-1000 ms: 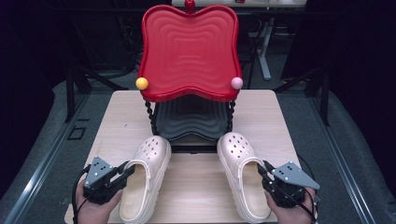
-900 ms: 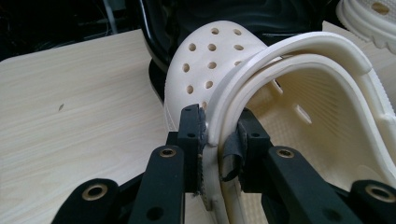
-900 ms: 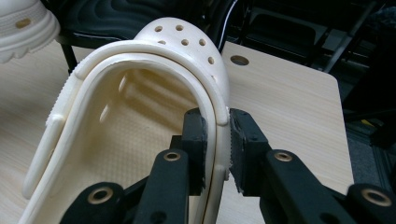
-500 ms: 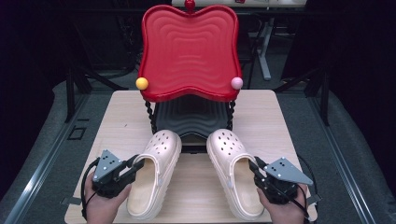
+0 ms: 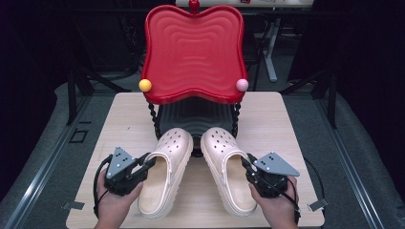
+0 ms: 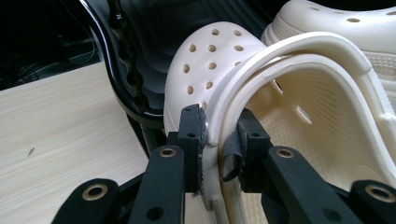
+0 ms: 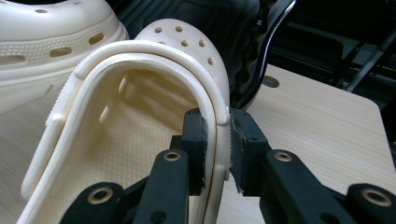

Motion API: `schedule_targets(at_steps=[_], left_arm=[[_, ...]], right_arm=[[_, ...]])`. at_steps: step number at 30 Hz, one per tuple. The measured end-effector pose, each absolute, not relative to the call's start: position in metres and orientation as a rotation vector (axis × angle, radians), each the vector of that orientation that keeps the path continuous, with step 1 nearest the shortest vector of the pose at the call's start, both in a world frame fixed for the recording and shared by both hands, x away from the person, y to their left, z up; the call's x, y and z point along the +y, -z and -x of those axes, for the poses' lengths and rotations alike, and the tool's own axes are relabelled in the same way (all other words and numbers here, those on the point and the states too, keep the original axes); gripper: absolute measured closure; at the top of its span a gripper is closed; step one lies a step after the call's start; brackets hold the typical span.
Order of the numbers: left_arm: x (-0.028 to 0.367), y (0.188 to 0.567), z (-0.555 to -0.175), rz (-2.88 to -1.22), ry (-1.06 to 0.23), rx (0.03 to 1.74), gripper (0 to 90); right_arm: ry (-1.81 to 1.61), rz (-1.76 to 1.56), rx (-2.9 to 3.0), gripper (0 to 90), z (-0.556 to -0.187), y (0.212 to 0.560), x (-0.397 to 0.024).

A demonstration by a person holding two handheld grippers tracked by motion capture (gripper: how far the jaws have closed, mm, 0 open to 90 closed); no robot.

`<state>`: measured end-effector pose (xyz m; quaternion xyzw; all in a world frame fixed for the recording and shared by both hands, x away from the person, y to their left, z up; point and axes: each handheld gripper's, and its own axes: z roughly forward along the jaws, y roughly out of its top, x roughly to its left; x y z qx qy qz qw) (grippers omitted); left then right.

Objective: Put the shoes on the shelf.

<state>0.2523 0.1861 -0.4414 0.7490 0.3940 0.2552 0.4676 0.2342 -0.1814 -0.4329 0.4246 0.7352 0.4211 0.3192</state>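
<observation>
No lettering, label, brand mark or number can be read on anything in these views.

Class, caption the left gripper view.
Left claw clamps the cream clog's side wall beside the black stand.

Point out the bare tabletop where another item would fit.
Free: the strip left of the rack's left post and the left clog, and the strip right of the right clog toward the table edge. Crowded: the middle, where both clogs' toes meet the rack's lower shelf.
</observation>
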Motion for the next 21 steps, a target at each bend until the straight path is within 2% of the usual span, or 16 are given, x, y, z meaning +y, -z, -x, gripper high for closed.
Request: schedule_targets(at_steps=[21], left_arm=[[0.18,0.443,-0.256,-1.838,-0.634,0.966,75.4]], right_arm=[[-1.127,-1.105,1.955,76.6,-0.244,0.434,-0.164]])
